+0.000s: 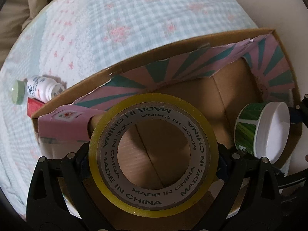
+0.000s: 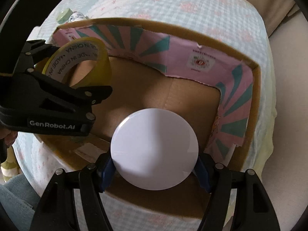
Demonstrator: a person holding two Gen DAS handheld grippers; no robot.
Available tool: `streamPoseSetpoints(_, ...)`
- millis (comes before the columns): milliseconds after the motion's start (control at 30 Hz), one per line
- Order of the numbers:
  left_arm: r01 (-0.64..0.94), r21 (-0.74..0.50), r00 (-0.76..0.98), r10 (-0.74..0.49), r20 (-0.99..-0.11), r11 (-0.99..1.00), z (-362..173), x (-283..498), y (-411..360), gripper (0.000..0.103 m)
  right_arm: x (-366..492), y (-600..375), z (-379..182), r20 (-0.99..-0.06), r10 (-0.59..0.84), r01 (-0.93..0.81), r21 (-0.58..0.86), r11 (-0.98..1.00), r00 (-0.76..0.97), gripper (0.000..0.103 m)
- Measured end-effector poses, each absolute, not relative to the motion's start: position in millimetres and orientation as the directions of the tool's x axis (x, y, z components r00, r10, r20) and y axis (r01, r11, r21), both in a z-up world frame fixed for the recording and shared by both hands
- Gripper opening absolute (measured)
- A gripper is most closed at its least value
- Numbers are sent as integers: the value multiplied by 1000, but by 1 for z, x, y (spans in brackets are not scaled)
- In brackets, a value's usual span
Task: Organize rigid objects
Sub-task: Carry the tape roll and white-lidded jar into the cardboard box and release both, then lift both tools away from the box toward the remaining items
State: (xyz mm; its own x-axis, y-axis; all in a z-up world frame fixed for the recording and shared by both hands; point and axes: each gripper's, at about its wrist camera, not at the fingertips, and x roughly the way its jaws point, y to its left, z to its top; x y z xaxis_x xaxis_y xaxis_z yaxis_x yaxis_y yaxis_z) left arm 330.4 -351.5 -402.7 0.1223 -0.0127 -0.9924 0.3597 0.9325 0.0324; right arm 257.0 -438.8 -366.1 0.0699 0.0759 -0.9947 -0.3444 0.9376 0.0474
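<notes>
Glossy yellow tape ring, round white-lidded jar, cardboard box

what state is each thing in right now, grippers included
left gripper: shut on tape roll
tape roll: held upright over the box
right gripper: shut on white-lidded jar
white-lidded jar: held over the box
cardboard box: open, floor bare
pill bottle: lying outside the box
</notes>
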Motion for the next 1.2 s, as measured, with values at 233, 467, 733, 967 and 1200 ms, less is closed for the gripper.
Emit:
streamPoseSetpoints(233, 349, 30, 95, -3, -996, 937, -401, 336, -353, 103, 262, -450, -363, -988, 108, -304, 69, 950, 111, 73)
streamPoseSetpoints(467, 358, 26, 150, -30, -988, 933, -377, 330, -353, 103, 252, -458, -345, -969, 158, -286, 99, 953, 191, 103)
streamPoseSetpoints(733, 368, 28, 183, -43, -982, 929, -352, 325, -353, 103, 239, -455, -330, -967, 148, -250, 94, 964, 207, 103)
streamPoseSetpoints(967, 376, 17, 225, -73, -972, 926, -321, 313, -352, 103, 236, -457, -308, -965, 120, -215, 69, 974, 235, 103)
streamPoseSetpoints(1200, 375, -20, 283, -135, -949, 927, -259, 289, -337, 103, 220, -447, -259, -961, 76, -202, 22, 979, 266, 103)
